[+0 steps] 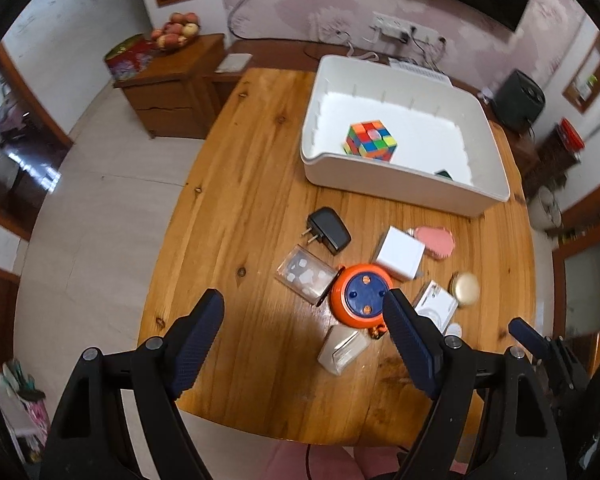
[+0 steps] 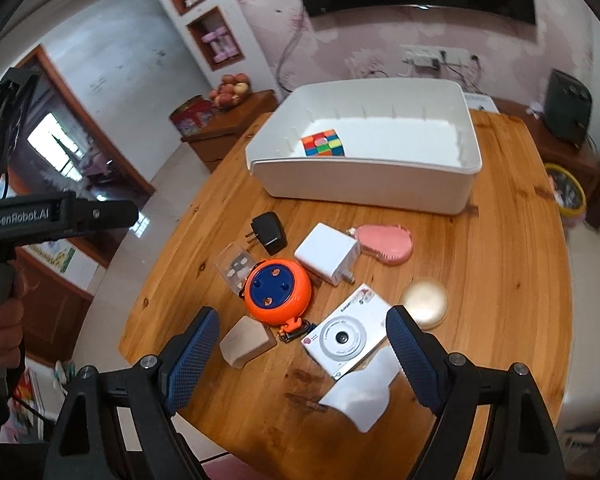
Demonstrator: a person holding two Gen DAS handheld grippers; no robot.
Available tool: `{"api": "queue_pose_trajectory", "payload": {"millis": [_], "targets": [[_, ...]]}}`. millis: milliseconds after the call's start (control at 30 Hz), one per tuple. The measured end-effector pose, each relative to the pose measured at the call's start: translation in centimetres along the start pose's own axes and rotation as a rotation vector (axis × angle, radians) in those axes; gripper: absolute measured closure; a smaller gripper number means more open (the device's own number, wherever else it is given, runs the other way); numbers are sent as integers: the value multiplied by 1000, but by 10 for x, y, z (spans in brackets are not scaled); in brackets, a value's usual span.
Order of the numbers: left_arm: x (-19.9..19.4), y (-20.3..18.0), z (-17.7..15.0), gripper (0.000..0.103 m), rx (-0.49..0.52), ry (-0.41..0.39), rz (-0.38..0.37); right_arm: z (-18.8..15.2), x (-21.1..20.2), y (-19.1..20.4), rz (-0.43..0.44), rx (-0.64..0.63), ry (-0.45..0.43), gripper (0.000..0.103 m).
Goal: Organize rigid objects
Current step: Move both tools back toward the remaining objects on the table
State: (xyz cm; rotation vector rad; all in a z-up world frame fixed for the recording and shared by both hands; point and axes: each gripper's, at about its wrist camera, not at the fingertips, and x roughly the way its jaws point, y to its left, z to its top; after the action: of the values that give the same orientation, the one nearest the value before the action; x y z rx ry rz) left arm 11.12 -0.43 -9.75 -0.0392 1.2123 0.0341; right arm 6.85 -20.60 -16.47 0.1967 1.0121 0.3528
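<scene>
Centring the wide, empty right gripper (image 2: pixel 302 344) squarely over the white plastic compact camera (image 2: pixel 346 334), lying nearer than the white plastic bin (image 2: pixel 364 184), should help; left gripper (image 1: pixel 304 322) also gapes empty.

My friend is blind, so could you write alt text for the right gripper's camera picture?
An open, empty right gripper hovers over a wooden table above a white camera and an orange round gadget. Behind them, a white bin holds a colourful puzzle cube.
</scene>
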Motion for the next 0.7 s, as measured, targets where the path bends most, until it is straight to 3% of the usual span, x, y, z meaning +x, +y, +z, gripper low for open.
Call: {"api": "queue_pose_trajectory", "payload": {"millis": [167, 700], "targets": [[13, 5, 3, 19, 63, 65, -85, -7, 7, 4, -47, 101, 2, 17], [52, -10, -1, 19, 380, 212, -147, -43, 25, 3, -224, 427, 0, 17]]}}
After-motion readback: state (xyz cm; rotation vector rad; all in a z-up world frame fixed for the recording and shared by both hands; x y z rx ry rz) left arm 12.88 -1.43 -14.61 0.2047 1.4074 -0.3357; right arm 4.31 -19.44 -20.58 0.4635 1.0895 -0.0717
